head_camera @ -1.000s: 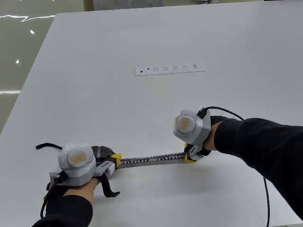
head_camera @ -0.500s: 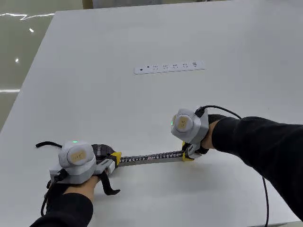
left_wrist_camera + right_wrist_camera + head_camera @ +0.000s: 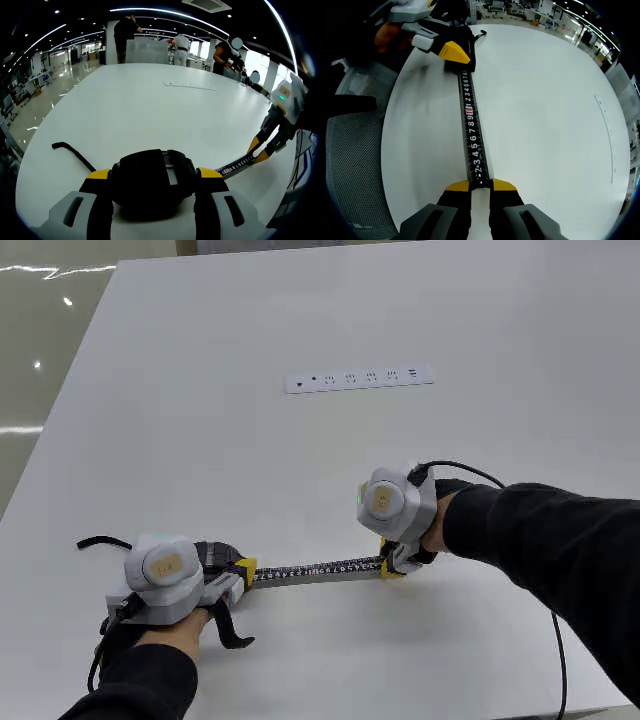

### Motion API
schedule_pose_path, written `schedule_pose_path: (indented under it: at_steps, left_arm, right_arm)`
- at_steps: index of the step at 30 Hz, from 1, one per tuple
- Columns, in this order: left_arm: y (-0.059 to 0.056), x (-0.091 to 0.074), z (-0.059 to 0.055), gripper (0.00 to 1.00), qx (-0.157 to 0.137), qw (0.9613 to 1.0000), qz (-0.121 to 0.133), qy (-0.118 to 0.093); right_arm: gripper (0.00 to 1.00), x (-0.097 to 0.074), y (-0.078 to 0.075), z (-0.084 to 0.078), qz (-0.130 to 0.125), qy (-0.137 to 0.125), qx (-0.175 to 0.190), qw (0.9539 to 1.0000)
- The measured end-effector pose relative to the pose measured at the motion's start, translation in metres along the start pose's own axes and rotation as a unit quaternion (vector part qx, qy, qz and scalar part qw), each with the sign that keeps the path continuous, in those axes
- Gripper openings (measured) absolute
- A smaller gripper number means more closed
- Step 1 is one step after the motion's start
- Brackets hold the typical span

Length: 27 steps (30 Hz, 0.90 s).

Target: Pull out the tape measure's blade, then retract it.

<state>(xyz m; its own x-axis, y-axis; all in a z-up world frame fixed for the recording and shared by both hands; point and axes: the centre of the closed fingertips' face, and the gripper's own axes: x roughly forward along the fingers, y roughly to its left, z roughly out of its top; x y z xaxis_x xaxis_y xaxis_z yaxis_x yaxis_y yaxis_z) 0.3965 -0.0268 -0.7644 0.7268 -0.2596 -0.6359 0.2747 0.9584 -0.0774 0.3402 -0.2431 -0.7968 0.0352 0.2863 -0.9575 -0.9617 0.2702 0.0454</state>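
Note:
The black tape measure case (image 3: 214, 558) lies near the table's front left, and my left gripper (image 3: 233, 578) is shut on it. Seen along the left gripper's jaws, the case (image 3: 152, 177) sits wedged between the two yellow-tipped fingers (image 3: 97, 175). The blade (image 3: 315, 569) runs flat along the table to the right, numbers up. My right gripper (image 3: 390, 565) is shut on the blade's end. In the right gripper view the blade (image 3: 471, 135) stretches from my right gripper (image 3: 480, 186) up to the case (image 3: 462, 47).
A white power strip (image 3: 358, 378) lies farther back on the white table (image 3: 250, 460). A black wrist strap (image 3: 100, 542) trails left of the case. A cable (image 3: 470, 472) leaves the right gripper. A mesh chair (image 3: 355, 150) stands beside the table edge.
My right gripper has slid left toward the case with the blade end, so the drawn-out blade is shorter. The left gripper and case have stayed put.

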Motion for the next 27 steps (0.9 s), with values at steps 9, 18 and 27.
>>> schedule_pose_path:
  at_steps: [9,18,27]
  left_arm:
    - [0.000,0.000,0.000,0.60,0.000,1.0000,0.000,0.000]
    - [0.000,0.000,0.001,0.60,0.000,1.0000,0.000,-0.001]
    - [0.000,0.000,0.001,0.60,0.000,1.0000,-0.001,0.001]
  right_arm:
    - [0.08,0.002,0.001,0.006,0.001,-0.002,-0.005,1.0000]
    - [0.08,0.004,0.002,0.012,0.005,-0.007,0.001,1.0000]
    - [0.07,0.006,0.002,0.016,0.002,-0.005,-0.006,1.0000]
